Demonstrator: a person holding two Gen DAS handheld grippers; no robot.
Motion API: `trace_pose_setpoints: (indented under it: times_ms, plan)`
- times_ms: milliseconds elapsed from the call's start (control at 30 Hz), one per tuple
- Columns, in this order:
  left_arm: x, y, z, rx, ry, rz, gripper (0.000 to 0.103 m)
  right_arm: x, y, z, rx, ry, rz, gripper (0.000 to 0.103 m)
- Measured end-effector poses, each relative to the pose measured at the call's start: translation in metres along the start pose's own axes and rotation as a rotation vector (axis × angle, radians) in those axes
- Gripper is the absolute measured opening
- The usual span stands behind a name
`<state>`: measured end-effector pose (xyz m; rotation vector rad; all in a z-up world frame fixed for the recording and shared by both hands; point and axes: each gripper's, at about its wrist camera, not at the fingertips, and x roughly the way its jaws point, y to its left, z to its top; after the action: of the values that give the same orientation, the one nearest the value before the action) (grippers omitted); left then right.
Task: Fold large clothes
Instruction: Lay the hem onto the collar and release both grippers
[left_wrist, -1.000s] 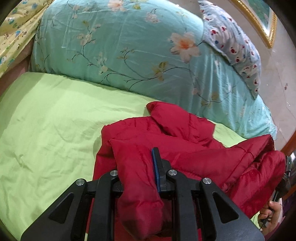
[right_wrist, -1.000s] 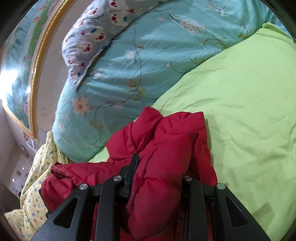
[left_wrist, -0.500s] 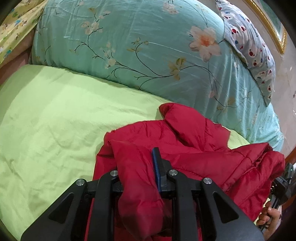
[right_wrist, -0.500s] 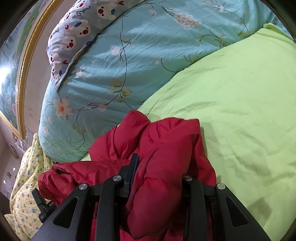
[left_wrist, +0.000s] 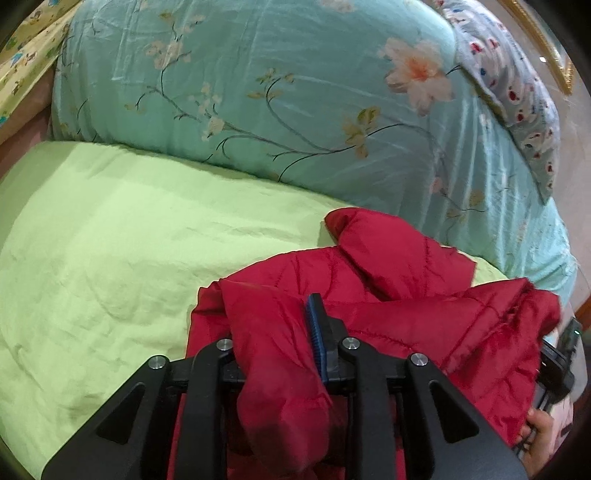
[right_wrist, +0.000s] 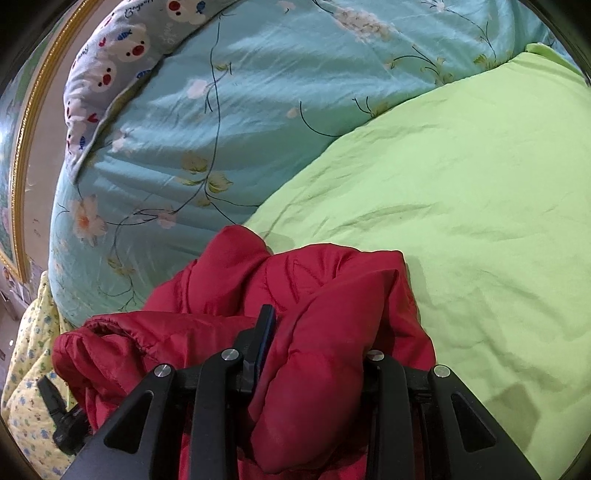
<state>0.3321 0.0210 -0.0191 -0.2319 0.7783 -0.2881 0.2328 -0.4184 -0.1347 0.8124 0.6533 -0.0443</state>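
Note:
A red quilted jacket (left_wrist: 399, 280) lies bunched over the near part of the green bedsheet (left_wrist: 110, 251). My left gripper (left_wrist: 273, 332) is shut on a thick fold of it; only the right blue-padded finger shows, the left is under cloth. My right gripper (right_wrist: 317, 332) is shut on another fold of the same jacket (right_wrist: 332, 295); its left finger shows, the right is buried. The jacket spans between both grippers. A hand (left_wrist: 539, 435) holding the right gripper shows at the lower right of the left wrist view.
A big teal floral duvet (left_wrist: 295, 110) is piled behind the jacket, with a patterned pillow (left_wrist: 517, 96) on it. A gold picture frame (right_wrist: 26, 122) hangs on the wall. Yellow patterned bedding (right_wrist: 26, 369) lies at the bed's side. The green sheet (right_wrist: 461, 203) stretches wide.
Both grippers, still holding the jacket, have moved forward towards the teal duvet. The jacket's far flap has come closer to the duvet's edge.

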Motion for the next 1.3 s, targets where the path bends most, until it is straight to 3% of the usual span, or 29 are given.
trace_pose_setpoints:
  times_ms: [133,300,400,533,667,733,833,1000,1067,1167,1300]
  plan:
    - [-0.027,0.004,0.002,0.01,-0.018,-0.034,0.031,0.005,0.002,0.0,-0.009,0.001,-0.009,0.03]
    - [-0.071,0.008,0.0,0.022,-0.1,-0.004,0.049,0.006,0.003,0.0,-0.011,-0.004,-0.019,0.03]
    - [-0.093,0.006,-0.004,0.02,-0.133,-0.038,0.049,0.009,0.003,0.002,-0.008,-0.005,-0.023,0.03]
    - [-0.097,-0.031,-0.029,0.133,-0.091,-0.093,0.049,0.012,0.005,0.003,-0.012,-0.007,-0.031,0.03]
    - [-0.069,-0.07,-0.061,0.217,0.005,-0.169,0.049,0.012,0.002,0.005,0.004,0.001,-0.022,0.031]
    - [-0.051,-0.085,-0.071,0.256,0.044,-0.141,0.049,0.009,0.002,0.008,0.017,0.016,-0.01,0.032]
    - [-0.023,-0.091,-0.073,0.282,0.054,-0.04,0.049,-0.005,0.006,0.013,0.022,0.028,0.011,0.038]
    - [0.008,-0.08,-0.057,0.226,0.055,0.014,0.049,-0.052,0.026,0.015,-0.033,-0.016,0.045,0.061]
    - [0.012,-0.084,-0.053,0.23,0.05,0.032,0.049,-0.072,0.039,0.01,-0.089,-0.06,0.037,0.076]
    - [0.018,-0.088,-0.05,0.249,0.04,0.06,0.049,-0.088,0.063,-0.007,-0.217,-0.085,0.04,0.078]
    - [0.026,-0.09,-0.045,0.258,0.038,0.083,0.049,-0.053,0.101,-0.042,-0.462,0.059,-0.005,0.078]
